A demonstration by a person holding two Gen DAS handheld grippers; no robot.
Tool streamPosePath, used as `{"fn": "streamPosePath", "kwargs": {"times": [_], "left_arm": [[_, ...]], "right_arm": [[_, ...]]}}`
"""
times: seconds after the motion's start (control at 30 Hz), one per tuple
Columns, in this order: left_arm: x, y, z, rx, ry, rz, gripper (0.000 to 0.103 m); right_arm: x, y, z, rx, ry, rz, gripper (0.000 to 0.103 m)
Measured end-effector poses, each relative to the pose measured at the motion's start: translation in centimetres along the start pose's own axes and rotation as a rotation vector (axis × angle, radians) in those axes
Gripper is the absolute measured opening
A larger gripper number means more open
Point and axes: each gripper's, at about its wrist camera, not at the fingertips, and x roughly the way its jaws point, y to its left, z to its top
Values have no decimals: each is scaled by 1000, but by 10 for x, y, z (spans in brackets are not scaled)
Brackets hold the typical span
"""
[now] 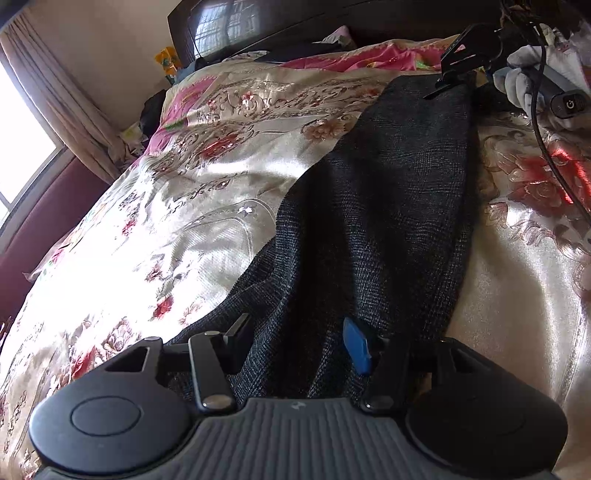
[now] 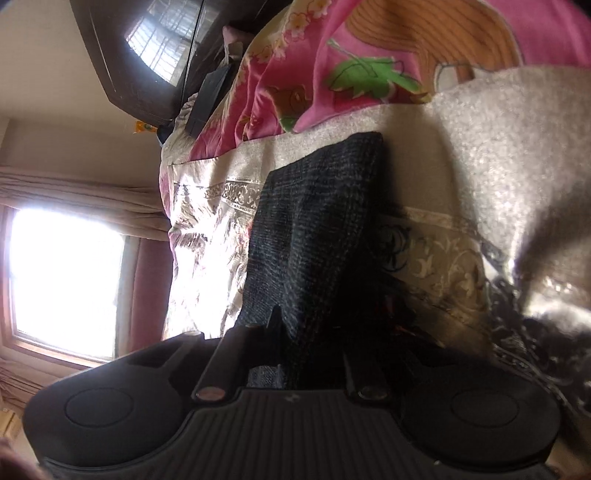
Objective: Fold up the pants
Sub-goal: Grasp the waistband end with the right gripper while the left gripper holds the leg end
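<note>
Both sets of jaws have dark fabric between them. On the left gripper (image 1: 295, 343), the jaws stand partly spread, with a bunched fold of the pants (image 1: 373, 206) filling the gap; the blue pad (image 1: 356, 345) of one finger lies against the cloth, and the opposite black finger rests on the cloth at its other side. Whether the pads actually press on the fabric cannot be told from this view. On the right gripper (image 2: 306, 343), the jaws are drawn nearly together on a thin edge of the pants (image 2: 314, 229), which rises from between the fingers and hangs as a narrow dark panel; the far finger is lost in shadow.

In the left wrist view, the right gripper (image 1: 448, 77) appears at the far end of the garment, clamped on its upper edge, with a gloved hand (image 1: 524, 77) behind it and a black cable (image 1: 543, 125) trailing down to the right.

The pants are dark grey with a faint check weave. They stretch as one long strip between the two grippers, lying over the bedspread (image 1: 192, 192), a glossy cream cover with red and pink flower motifs. A pink cartoon-print blanket (image 2: 369, 55) lies beyond the far end of the garment. A dark headboard (image 1: 295, 22) stands behind the bed, and a bright window (image 2: 66, 280) with curtains is at the side.
</note>
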Motion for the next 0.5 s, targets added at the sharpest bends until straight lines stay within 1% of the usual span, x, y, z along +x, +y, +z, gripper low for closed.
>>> {"fn": "streamPosePath", "kwargs": {"times": [0.03, 0.1, 0.17, 0.23, 0.27, 0.3, 0.33, 0.37, 0.4, 0.43, 0.5], "left_arm": [[1, -1, 2, -5, -4, 1, 68], [4, -4, 6, -17, 0, 10, 68], [4, -6, 10, -34, -6, 6, 68], [2, -10, 13, -55, -25, -21, 68], [1, -13, 14, -58, -34, -33, 68], [0, -16, 14, -60, -44, -50, 68], [0, -19, 14, -58, -44, -61, 68], [2, -21, 13, -53, -38, -66, 68], [2, -21, 10, -53, -37, -65, 68], [3, -19, 8, -59, -34, -62, 69], [2, -8, 0, -92, -15, -45, 73]], "right_arm": [[1, 2, 1, -5, 5, 0, 11], [-6, 19, 1, -113, 0, -58, 8], [-26, 33, 3, -194, -27, -56, 7], [-48, 40, 12, -223, -58, -64, 7], [-61, 42, 19, -249, -88, -77, 6], [-69, 42, 24, -277, -116, -114, 6], [-72, 40, 27, -322, -128, -188, 6], [-69, 37, 28, -359, -120, -267, 6], [-65, 34, 28, -383, -101, -311, 6], [-63, 34, 26, -399, -95, -323, 6], [-63, 41, 23, -427, -102, -340, 6]]}}
